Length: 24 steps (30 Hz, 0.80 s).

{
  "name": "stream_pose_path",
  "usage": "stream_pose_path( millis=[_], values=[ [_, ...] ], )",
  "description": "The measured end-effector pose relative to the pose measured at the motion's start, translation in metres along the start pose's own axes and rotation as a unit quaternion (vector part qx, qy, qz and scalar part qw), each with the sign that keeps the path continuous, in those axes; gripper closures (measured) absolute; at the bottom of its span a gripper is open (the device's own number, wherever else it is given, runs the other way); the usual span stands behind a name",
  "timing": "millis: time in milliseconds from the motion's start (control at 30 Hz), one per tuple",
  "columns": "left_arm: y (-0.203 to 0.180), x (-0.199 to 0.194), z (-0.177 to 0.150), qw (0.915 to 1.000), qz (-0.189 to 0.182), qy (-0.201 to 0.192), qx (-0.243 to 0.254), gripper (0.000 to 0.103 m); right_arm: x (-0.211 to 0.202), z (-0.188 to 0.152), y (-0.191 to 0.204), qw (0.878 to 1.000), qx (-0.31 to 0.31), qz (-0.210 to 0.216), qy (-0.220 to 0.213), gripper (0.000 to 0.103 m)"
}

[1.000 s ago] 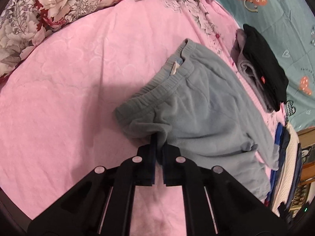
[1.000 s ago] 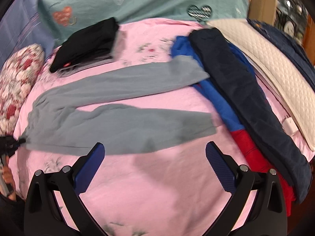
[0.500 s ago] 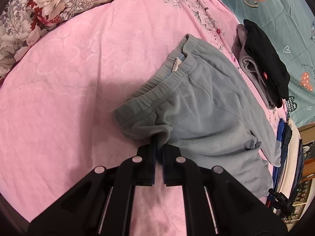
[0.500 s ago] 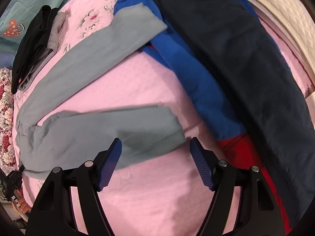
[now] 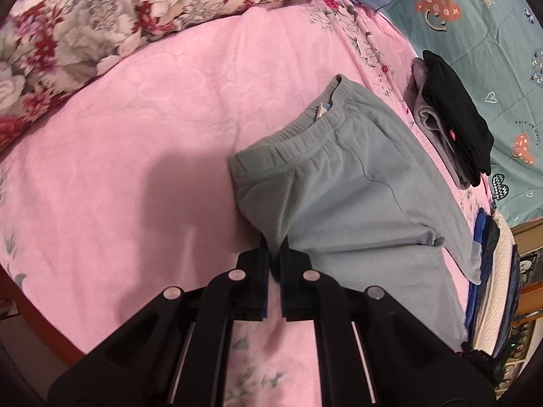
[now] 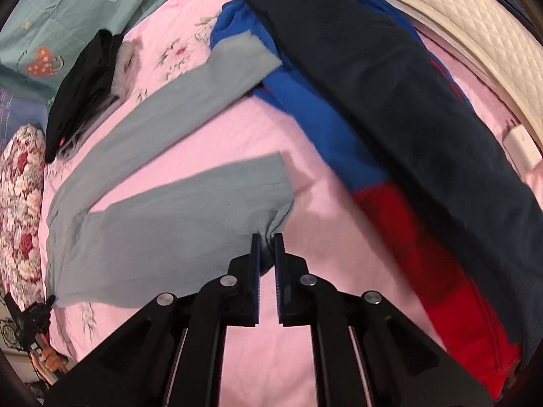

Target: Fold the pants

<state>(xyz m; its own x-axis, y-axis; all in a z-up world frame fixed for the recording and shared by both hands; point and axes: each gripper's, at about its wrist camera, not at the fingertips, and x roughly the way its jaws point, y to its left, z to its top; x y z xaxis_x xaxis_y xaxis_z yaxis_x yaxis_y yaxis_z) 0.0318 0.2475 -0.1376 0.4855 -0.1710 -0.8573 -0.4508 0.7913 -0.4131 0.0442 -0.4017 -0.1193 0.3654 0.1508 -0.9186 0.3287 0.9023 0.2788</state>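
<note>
Grey-green fleece pants (image 5: 339,186) lie spread on a pink bed sheet (image 5: 135,169). My left gripper (image 5: 275,247) is shut on the near corner of the waist, and the fabric bunches between the pads. In the right wrist view the two legs (image 6: 169,217) lie apart in a V. My right gripper (image 6: 267,240) is shut on the hem corner of the near leg. The far leg's hem (image 6: 244,54) rests on a blue garment.
A folded black and grey stack (image 5: 451,125) lies beyond the pants. Blue-red (image 6: 339,142) and dark navy (image 6: 390,101) garments lie to the right, beside a white quilted pad (image 6: 458,17). A floral quilt (image 5: 101,17) lies at the far left, and a teal sheet (image 5: 492,34) behind.
My right gripper came down to the near leg's hem and shut on it. My left gripper kept its hold on the waist and pulled it a little, flattening the waistband.
</note>
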Motion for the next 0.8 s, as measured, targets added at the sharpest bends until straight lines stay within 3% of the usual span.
stream_pose_path(
  millis=[100,200,267,300,333,433,533,600,700,800],
  values=[
    [-0.002,0.004,-0.001,0.9996,0.007,0.009,0.024,0.098,0.003,-0.018,-0.003,1.000,0.003,0.002,0.014,0.096],
    [-0.012,0.008,-0.005,0.9979,0.031,0.009,0.056,0.088,0.015,-0.025,-0.001,1.000,-0.006,-0.018,0.020,0.095],
    [-0.013,-0.009,-0.004,0.9967,0.052,-0.019,0.060,0.055,0.012,-0.027,0.003,0.999,-0.017,-0.024,0.017,0.085],
    [-0.013,-0.024,-0.001,0.9959,0.054,-0.045,0.058,0.052,0.009,-0.025,0.007,0.999,-0.023,-0.043,0.022,0.067],
    [-0.013,-0.036,0.002,0.9948,0.054,-0.064,0.057,0.047,0.005,-0.023,0.009,0.998,-0.029,-0.059,0.019,0.056],
    [-0.024,-0.062,0.024,0.9914,0.053,-0.098,0.068,0.035,-0.023,-0.007,0.019,0.996,-0.054,-0.068,-0.020,0.056],
    [-0.047,-0.051,0.055,0.9933,0.037,-0.067,0.087,0.035,-0.043,0.030,0.029,0.997,-0.057,-0.011,-0.044,0.051],
    [-0.064,-0.033,0.070,0.9942,0.020,-0.045,0.096,0.036,-0.034,0.069,0.032,0.997,-0.052,0.035,-0.036,0.047],
    [-0.091,0.005,0.083,0.9919,-0.007,-0.012,0.126,0.038,0.013,0.123,0.035,0.999,-0.030,0.022,0.003,0.046],
    [-0.107,0.045,0.087,0.9883,-0.012,0.021,0.151,0.042,0.055,0.145,0.026,0.999,-0.003,-0.009,0.039,0.050]
  ],
)
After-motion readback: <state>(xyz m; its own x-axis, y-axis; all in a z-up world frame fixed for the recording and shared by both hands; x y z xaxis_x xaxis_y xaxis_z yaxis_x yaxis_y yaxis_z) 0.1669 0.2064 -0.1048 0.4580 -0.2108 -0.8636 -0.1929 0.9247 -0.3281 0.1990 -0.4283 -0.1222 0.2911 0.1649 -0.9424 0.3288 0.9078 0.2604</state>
